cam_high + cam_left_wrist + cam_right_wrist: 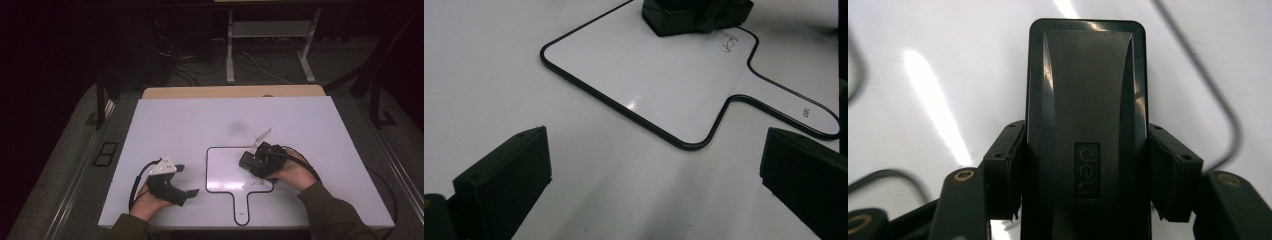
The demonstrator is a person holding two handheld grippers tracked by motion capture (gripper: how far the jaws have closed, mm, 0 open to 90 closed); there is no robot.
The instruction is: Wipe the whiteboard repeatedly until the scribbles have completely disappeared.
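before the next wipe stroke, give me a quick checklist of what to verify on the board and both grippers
1. Right gripper shut on the black rectangular plastic eraser: ok, its fingers press both long sides.
2. Eraser over the small white handled whiteboard with a black rim: ok, the high view puts it at the board's right side.
3. Ink left to wipe: not ok, a black scribble remains near the handle.
4. Left gripper clear of the board: ok, open on the white table beside it.
5. Board held steady: not ok, nothing pins it.
6. Eraser pad flat on the surface: cannot tell.
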